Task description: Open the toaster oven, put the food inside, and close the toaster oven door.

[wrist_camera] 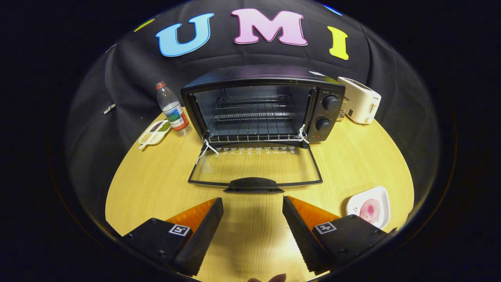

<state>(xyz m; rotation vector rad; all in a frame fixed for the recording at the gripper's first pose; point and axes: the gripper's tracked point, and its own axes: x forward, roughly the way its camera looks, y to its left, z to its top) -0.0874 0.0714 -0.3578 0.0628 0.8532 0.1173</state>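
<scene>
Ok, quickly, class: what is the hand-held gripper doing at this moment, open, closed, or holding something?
Hand-held gripper: open, holding nothing, fingers spread just short of the toaster oven door, which lies folded down.

No text can be read. The water bottle left of the toaster oven has a blurred label; faint markings on the oven door are too small.
</scene>
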